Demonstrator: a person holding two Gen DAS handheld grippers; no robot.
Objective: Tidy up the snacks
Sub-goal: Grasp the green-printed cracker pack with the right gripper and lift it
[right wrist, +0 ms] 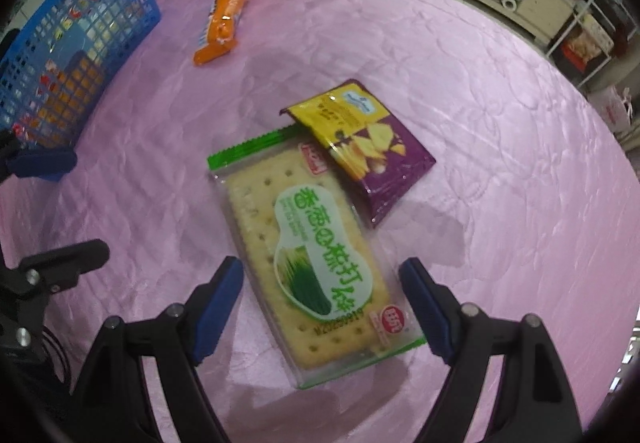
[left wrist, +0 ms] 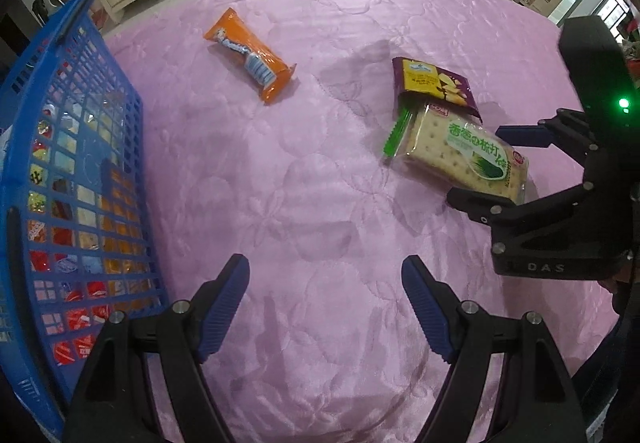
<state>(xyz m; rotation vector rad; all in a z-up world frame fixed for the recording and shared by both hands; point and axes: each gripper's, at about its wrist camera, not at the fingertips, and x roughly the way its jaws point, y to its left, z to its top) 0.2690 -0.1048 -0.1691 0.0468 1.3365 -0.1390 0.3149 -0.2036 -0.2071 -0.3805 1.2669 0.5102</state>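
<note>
The right gripper (right wrist: 320, 303) has its blue fingers (right wrist: 218, 307) spread wide, straddling the near end of the cracker pack (right wrist: 316, 263) without touching it yet. The pack lies flat on the pink quilted bed cover (right wrist: 500, 123), its far corner tucked under a purple-and-yellow chip bag (right wrist: 360, 147). A careless lift would likely drag that bag along or flip it (the wrapper looks slick, too, so the fingers could slide off). The left gripper (left wrist: 324, 307) hovers empty, fingers spread, over bare cover. An orange biscuit pack (left wrist: 252, 55) lies well apart, farther off. The blue basket (left wrist: 80, 179), already holding snacks, stands at the left; nothing blocks the way to it.
</note>
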